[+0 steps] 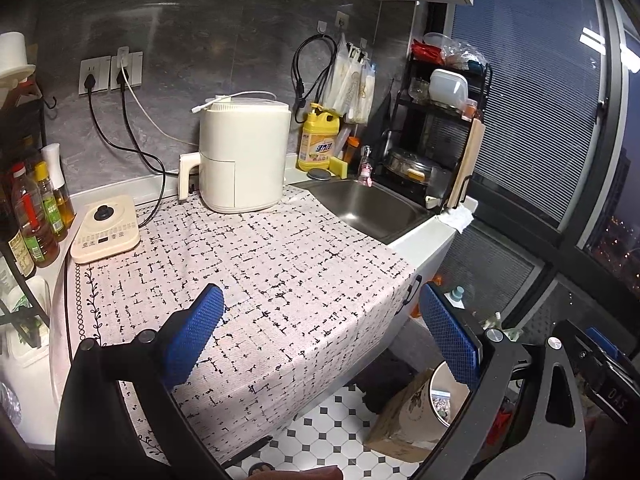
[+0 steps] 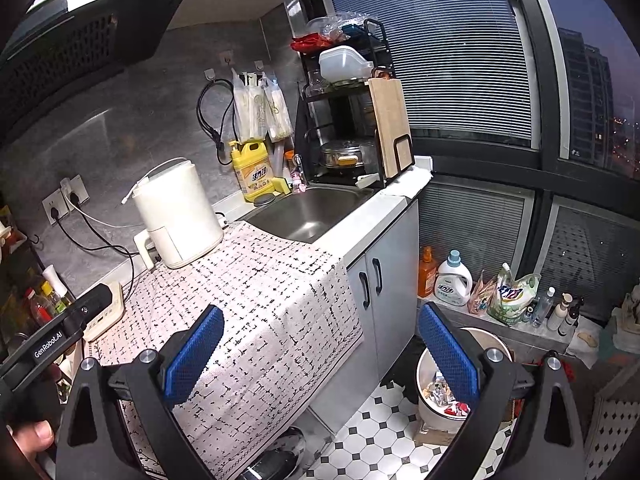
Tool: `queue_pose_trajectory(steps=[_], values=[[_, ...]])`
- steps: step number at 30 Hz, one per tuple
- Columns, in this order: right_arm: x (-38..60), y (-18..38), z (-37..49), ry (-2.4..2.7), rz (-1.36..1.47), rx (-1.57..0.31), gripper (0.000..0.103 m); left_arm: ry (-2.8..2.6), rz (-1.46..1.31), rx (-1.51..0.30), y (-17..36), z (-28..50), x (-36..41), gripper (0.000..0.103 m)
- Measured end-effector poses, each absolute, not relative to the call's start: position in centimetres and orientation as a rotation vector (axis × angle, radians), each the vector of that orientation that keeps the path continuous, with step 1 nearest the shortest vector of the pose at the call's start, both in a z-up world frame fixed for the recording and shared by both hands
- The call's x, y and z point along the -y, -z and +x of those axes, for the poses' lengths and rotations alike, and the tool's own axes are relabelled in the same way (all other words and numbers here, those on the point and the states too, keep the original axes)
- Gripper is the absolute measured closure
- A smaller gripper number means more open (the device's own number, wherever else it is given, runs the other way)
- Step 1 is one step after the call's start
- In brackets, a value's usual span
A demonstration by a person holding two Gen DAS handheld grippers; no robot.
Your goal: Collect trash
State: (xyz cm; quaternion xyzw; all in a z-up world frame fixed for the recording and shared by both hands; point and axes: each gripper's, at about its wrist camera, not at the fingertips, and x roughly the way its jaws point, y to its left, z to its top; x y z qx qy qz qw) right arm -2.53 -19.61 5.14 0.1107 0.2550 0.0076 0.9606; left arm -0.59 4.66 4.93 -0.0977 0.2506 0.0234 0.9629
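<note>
We read "GenRobot.AI" on the left tongs [image 2: 60,332]; both tongs, left [image 1: 320,336] and right [image 2: 320,344], apart, empty; bin [image 2: 436,396] holds trash.

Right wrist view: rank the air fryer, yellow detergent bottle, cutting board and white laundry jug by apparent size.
Largest to smallest as they look:
1. air fryer, also nearest
2. cutting board
3. yellow detergent bottle and white laundry jug: too alike to rank
</note>
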Motion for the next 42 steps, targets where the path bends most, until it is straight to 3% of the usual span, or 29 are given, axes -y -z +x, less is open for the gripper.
queue_pose_trajectory(steps=[42], values=[[21.2,-3.2,-2.6,0.010,0.233,-0.558,0.008,-0.025,-0.180,-0.554,-3.2,0.7,-3.2,0.006]])
